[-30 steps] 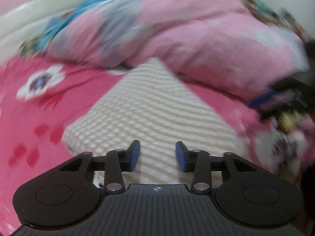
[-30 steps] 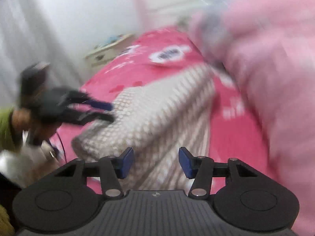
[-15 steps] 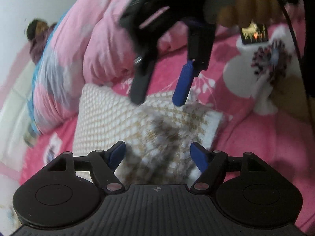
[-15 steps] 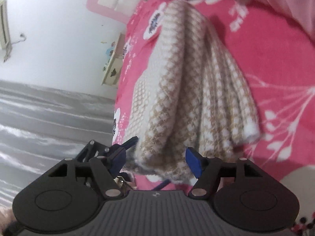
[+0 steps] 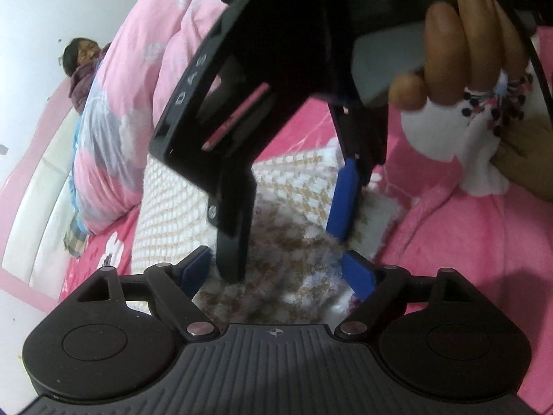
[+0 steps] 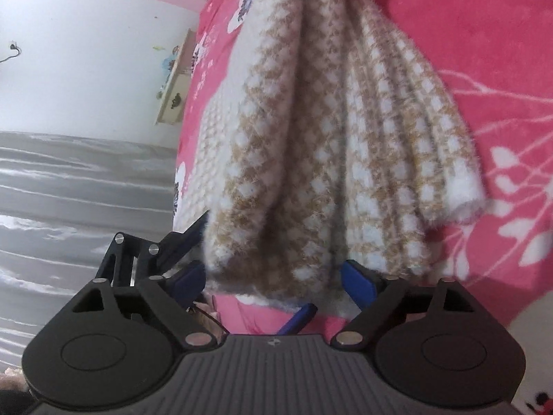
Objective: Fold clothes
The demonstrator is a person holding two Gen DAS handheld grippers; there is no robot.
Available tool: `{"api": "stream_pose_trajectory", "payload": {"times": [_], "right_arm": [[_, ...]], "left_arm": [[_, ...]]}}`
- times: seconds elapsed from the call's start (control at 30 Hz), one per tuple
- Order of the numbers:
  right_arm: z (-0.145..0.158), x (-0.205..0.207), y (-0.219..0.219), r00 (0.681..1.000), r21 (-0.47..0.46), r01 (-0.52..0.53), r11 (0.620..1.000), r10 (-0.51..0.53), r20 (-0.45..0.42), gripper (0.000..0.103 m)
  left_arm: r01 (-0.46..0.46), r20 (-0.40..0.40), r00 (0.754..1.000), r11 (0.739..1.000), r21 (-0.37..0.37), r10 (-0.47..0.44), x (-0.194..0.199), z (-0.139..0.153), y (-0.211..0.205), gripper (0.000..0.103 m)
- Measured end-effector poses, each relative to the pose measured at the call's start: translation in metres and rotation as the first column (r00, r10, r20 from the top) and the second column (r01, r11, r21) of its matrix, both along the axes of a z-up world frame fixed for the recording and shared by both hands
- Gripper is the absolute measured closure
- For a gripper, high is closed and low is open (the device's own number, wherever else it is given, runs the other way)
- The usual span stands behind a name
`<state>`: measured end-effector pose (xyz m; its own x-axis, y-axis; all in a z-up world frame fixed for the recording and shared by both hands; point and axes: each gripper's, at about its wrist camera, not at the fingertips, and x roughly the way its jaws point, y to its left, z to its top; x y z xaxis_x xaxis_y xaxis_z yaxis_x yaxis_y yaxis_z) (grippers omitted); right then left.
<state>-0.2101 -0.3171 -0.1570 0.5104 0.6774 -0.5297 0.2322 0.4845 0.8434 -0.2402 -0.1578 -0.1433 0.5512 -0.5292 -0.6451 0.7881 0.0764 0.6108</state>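
Left wrist: your left gripper (image 5: pixel 276 271) is spreading wide over the knit (image 5: pixel 297 204) on the bed (image 5: pixel 484 259), right gripper (image 5: pixel 290 238) alongside. Right wrist: your right gripper (image 6: pixel 273 278) is also widening, unclamped; next, probably pinch this bunched edge (image 6: pixel 276 276) to fold.

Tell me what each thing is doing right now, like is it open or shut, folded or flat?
Left gripper: open, jaws just widened, over the sweater's edge.
Right gripper: open, jaws just widened, sweater end between them, not pinched.
Checked sweater: folded in layers, lying on the bed.
Pink quilt: bunched up in a heap.
Pink bedsheet: spread flat.
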Motion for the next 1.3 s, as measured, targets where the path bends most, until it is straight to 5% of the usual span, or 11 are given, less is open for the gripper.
{"api": "stream_pose_trajectory", "payload": {"times": [0.37,0.7,1.0,1.17,1.3], "right_arm": [[0.003,0.009,-0.003,0.997,0.160,0.050,0.986,-0.060,0.057,0.016],[0.005,0.021,-0.010,0.990,0.270,0.087,0.959,-0.112,0.080,0.016],[0.013,0.031,-0.020,0.983,0.317,0.091,0.944,-0.136,0.123,0.016],[0.015,0.019,-0.047,0.969,0.298,0.061,0.953,-0.128,0.211,0.021],[0.057,-0.008,-0.083,0.900,0.139,0.101,0.985,-0.151,0.409,0.022]], "left_arm": [[-0.042,-0.008,0.999,0.998,-0.040,0.041,0.008,0.016,-0.008,0.020],[0.024,0.188,0.982,0.998,0.056,-0.035,-0.003,-0.002,-0.013,0.021],[0.030,0.241,0.970,0.999,0.018,-0.034,0.004,0.014,-0.020,0.043],[0.015,0.232,0.973,0.999,-0.051,-0.003,0.009,0.038,-0.016,0.049],[-0.052,0.174,0.982,0.988,-0.145,0.077,0.021,0.072,-0.005,0.051]]}}
